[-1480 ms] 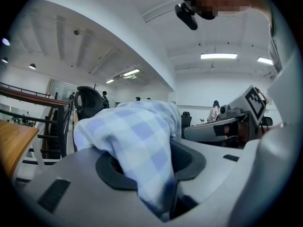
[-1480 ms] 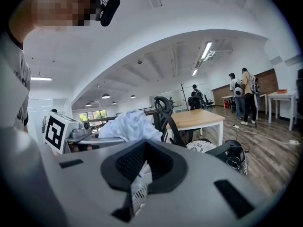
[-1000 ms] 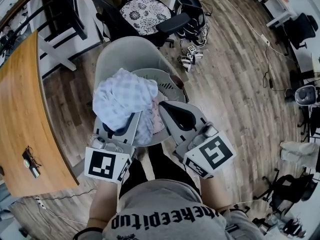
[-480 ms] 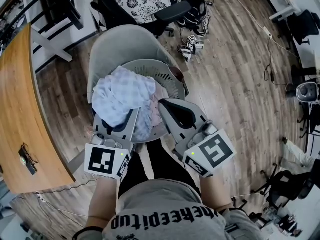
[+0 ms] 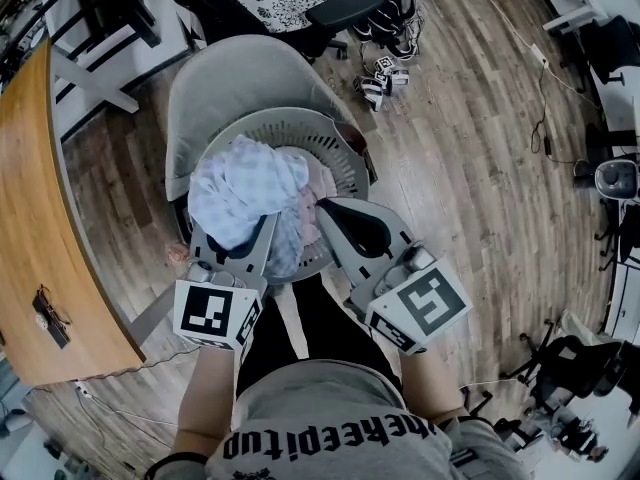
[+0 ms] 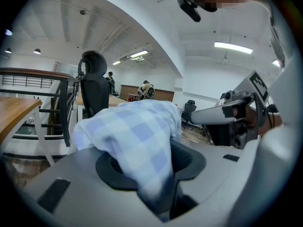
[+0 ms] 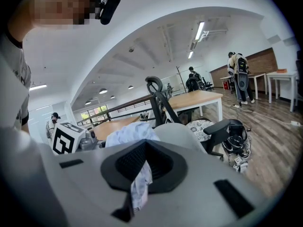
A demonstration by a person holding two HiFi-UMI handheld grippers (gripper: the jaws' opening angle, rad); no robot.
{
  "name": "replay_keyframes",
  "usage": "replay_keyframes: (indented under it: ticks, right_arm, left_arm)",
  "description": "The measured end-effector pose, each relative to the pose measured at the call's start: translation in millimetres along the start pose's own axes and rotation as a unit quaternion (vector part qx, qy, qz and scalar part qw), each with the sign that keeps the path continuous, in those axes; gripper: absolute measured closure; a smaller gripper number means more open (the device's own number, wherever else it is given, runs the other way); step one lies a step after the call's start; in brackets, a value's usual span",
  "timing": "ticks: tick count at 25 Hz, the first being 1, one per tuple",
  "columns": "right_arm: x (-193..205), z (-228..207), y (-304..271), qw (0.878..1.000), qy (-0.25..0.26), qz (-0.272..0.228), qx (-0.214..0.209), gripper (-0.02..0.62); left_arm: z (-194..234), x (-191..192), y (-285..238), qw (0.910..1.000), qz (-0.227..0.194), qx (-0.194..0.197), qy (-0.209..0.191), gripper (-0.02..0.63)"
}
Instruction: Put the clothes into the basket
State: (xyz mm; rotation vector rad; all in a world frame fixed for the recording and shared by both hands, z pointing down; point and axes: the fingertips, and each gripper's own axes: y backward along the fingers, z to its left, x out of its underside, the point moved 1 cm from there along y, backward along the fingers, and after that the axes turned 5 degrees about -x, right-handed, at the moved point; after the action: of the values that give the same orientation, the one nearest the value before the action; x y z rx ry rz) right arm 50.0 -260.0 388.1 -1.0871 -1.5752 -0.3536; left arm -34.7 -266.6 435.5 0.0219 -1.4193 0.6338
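Watching from the side, main risk is the release point. The checked cloth (image 5: 245,183) is a fat blue-and-white bundle sitting over the left, near part of the basket (image 5: 300,123), and its edge overlaps the rim there. If it's let go as it sits, my guess is part of it drapes over the rim and drags the rest onto the wooden floor (image 5: 450,168).

Second risk: the basket looks to be perched on the seat of the grey shell chair (image 5: 225,73). It looks light, so pushing the bundle down off-centre could tip or shove it. Can't confirm how well it's seated.

Third: the right gripper (image 5: 338,220) has its jaws closed on only a thin strip of pale cloth (image 7: 140,181). That's a marginal grip and could slip out under any pull. Can't tell whether that strip belongs to the checked piece or to the pinkish fabric showing between the two grippers.

Left gripper (image 5: 236,246): jaws clamped on the checked cloth. A fold runs down into the gap between the pads, and the bulk is heaped on top and ahead of the jaws, blocking most of its own view.

Both grippers sit at the near rim, lower centre of the head view, with the cloth just beyond their tips over the basket's mouth.
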Motion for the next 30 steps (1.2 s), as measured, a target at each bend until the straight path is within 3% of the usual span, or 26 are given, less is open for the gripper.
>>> replay_keyframes:
  ticks: [15,26,30]
  right_arm:
    - [16,-14,7,1.000,-0.014,0.014,0.010,0.586]
    - [20,-14,3,1.000,-0.016,0.015,0.008,0.586]
    - [20,-12,3,1.000,-0.015,0.014,0.006,0.586]
  left_arm:
    - [-4,54,-19,0.9986,0.054,0.001,0.002,0.428]
    - [-8,71,-24,0.9946,0.102,0.021,-0.003,0.397]
    - [-10,75,-24,0.9931,0.113,0.027,0.013,0.381]
